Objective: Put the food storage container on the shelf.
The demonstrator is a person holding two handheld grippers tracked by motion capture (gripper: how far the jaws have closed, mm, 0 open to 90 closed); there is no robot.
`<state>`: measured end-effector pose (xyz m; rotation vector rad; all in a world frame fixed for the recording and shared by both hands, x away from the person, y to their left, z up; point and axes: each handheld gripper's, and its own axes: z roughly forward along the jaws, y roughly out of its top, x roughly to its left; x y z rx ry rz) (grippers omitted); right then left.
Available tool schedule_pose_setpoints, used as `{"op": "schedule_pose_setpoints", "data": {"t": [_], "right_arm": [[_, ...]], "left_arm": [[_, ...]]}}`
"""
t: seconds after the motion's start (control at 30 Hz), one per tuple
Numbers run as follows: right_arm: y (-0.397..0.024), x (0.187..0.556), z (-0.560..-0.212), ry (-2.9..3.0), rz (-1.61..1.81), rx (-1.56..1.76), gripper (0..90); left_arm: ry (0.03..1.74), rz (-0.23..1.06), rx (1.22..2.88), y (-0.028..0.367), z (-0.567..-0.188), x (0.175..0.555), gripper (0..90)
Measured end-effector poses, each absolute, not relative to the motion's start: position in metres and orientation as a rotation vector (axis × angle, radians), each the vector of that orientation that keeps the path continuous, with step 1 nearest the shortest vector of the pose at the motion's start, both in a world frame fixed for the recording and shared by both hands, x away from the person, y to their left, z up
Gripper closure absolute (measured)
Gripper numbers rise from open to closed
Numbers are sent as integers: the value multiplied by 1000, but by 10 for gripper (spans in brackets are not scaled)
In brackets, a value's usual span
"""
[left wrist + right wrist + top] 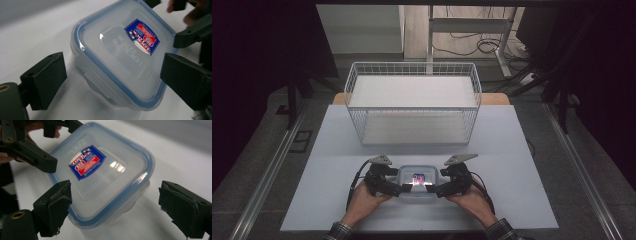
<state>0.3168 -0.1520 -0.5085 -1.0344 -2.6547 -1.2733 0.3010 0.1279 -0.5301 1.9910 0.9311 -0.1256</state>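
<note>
Clear square plastic container (417,182) with blue-rimmed lid and red-blue label (142,36) sits near the white desk's (312,165) front edge, midway along. Left gripper (398,189) and right gripper (434,190) flank it, jaws spread, straddling opposite corners. White wire basket (412,102) stands toward rear edge.

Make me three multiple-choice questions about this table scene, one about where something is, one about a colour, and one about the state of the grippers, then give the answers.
1. Where is the wire basket?
A. beyond the container
B. on the floor
C. in a hand

2. What colour is the seal around the lid?
A. green
B. blue
C. yellow

3. How do the left gripper and right gripper stand?
A. both shut on the container
B. both open at it
C. both lying flat, let go

Answers: 1 A, it stands farther up the table. 2 B, a blue rim shows. 3 B, each pair of jaws is spread apart.
</note>
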Motion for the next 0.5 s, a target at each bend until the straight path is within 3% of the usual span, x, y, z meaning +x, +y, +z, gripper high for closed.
{"op": "schedule_pose_setpoints", "data": {"t": [0.17,0.3,0.33,0.5], "right_arm": [[-151,316,-513,-2573,-1233,-1002,160],[-158,313,-508,-2578,-1243,-991,304],[-165,313,-508,-2525,-1246,-1006,397],[-175,312,-508,-2453,-1263,-996,506]], "left_arm": [[916,-116,2014,128,-527,295,126],[916,-129,1982,139,-525,289,281],[911,-140,1951,144,-527,286,365],[917,-202,1856,156,-531,283,505]]}}
